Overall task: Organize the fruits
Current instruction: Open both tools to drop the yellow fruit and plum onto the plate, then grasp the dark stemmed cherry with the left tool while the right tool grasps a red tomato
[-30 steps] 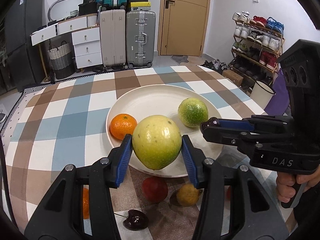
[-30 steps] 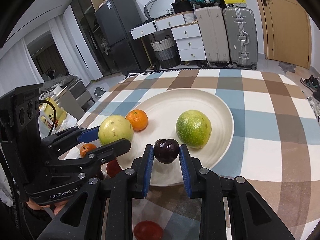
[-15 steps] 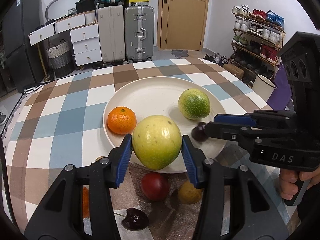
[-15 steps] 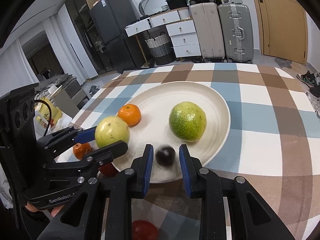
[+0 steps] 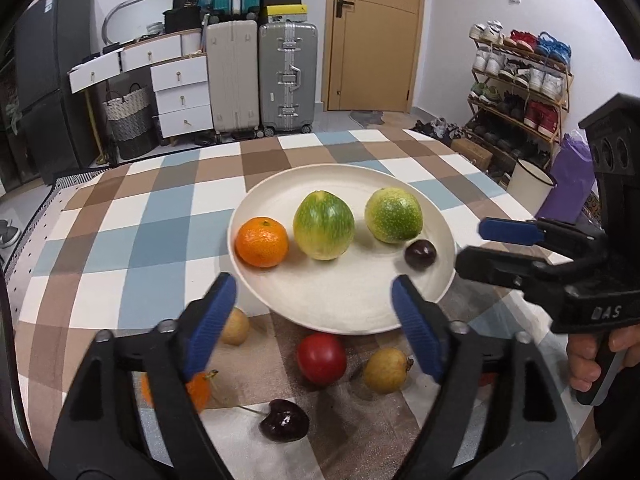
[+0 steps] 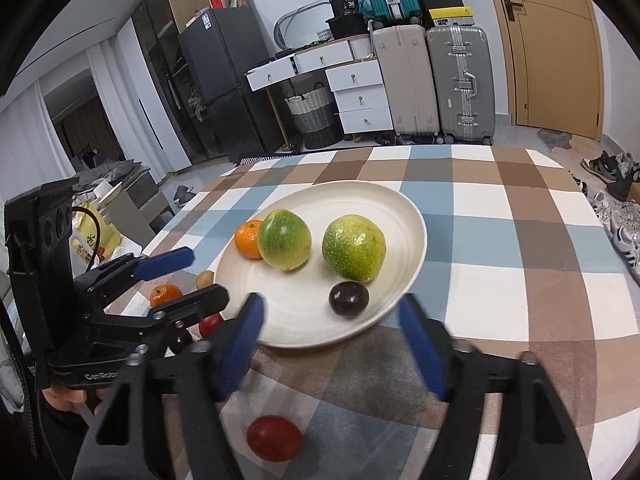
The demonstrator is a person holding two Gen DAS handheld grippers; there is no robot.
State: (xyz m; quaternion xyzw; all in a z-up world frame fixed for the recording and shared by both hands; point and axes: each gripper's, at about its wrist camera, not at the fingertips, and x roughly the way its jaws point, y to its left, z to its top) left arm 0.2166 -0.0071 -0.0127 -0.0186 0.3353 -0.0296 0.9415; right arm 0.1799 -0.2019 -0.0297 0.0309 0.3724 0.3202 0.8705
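1. Left wrist view shows the left claw (image 5: 312,300) with its blue pads spread wide and nothing between them; its jaws have just been opening, and the yellow-green round fruit (image 5: 324,226) it let go sits on the cream plate (image 5: 340,312), between the mandarin (image 5: 262,242) and the speckled green fruit (image 5: 394,221).
2. The right claw (image 6: 332,326) is likewise released, jaws just opened, and the dark plum-like fruit (image 6: 349,299) lies free on the plate near its front rim, just ahead of the pads.
3. The step in hand looks like clearing away after the drop. Both claws would do well to back off straight, pads kept wide, so neither nudges a fruit.
4. Round, smooth-skinned fruit will likely roll on the shallow, glossy plate; the dark one sits closest to the rim and is the one to watch.
5. Still off the plate, on the checked cloth of the surface (image 5: 120,240) toward its near edge: a red tomato-like fruit (image 5: 321,358), two small yellowish fruits (image 5: 385,370), a second mandarin (image 5: 198,390) partly hidden behind the left claw, and a dark cherry (image 5: 285,426) with a thin stem.
6. The cherry is small and glossy, so a centred pinch on its body would probably serve better than one near the stem.
7. The cloth looks soft and matte, so fruit there should stay put.
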